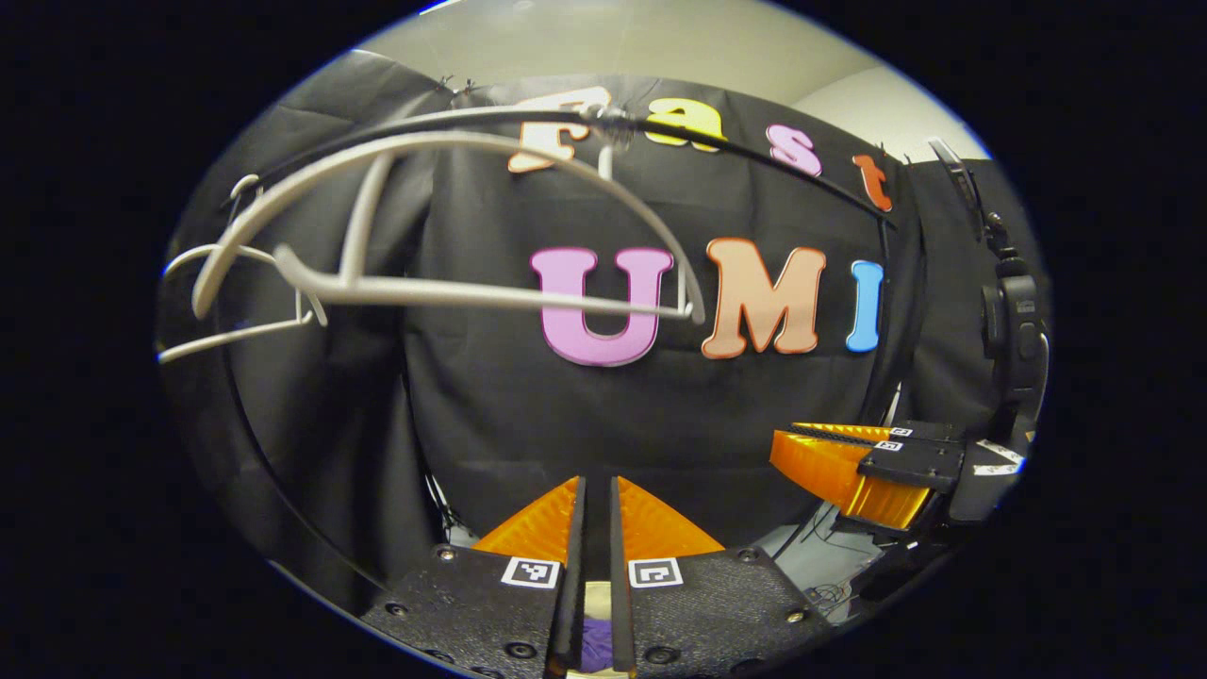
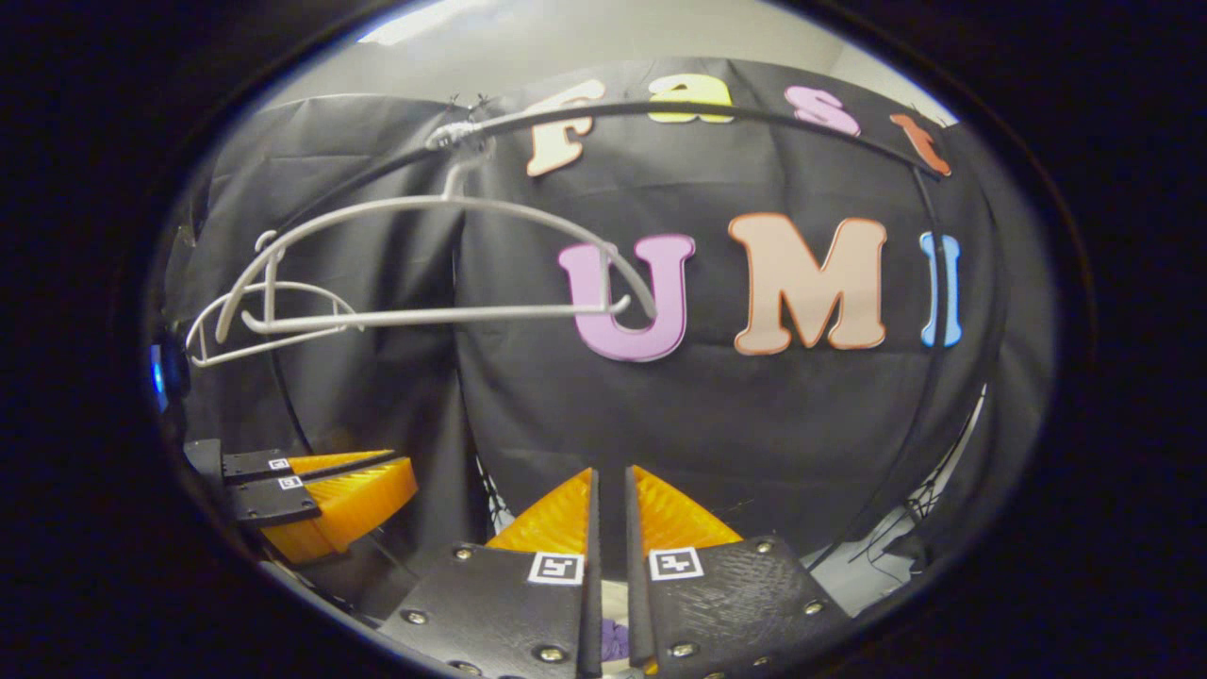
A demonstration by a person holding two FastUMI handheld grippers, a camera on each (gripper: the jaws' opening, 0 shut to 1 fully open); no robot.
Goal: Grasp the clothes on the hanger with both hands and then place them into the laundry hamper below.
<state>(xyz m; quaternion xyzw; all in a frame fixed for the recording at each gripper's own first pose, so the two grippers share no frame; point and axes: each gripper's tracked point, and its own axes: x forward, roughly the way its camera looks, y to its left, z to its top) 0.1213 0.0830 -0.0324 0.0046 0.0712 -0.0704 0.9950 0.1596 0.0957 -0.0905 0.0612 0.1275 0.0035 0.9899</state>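
Note:
Two bare white hangers [image 1: 453,292] [image 2: 424,316] hang from a black rail [image 1: 754,151] [image 2: 754,113] in front of the cloth wall, with no garment on them. My left gripper [image 1: 596,481] points at the wall below them, its fingers close together with nothing seen between the tips. A scrap of purple cloth [image 1: 592,646] [image 2: 615,646] shows low down through the slit between each gripper's fingers; whether it is pinched I cannot tell. My right gripper [image 2: 610,471] stands the same way. Each gripper appears in the other's view, right gripper [image 1: 781,441], left gripper [image 2: 401,460], with fingers together and no cloth hanging from them.
The black rail curves down at both sides as frame posts [image 2: 929,377]. A black device on a stand [image 1: 1014,321] sits at the far right of the left gripper view. Cables lie on the pale floor [image 1: 820,556] below the wall.

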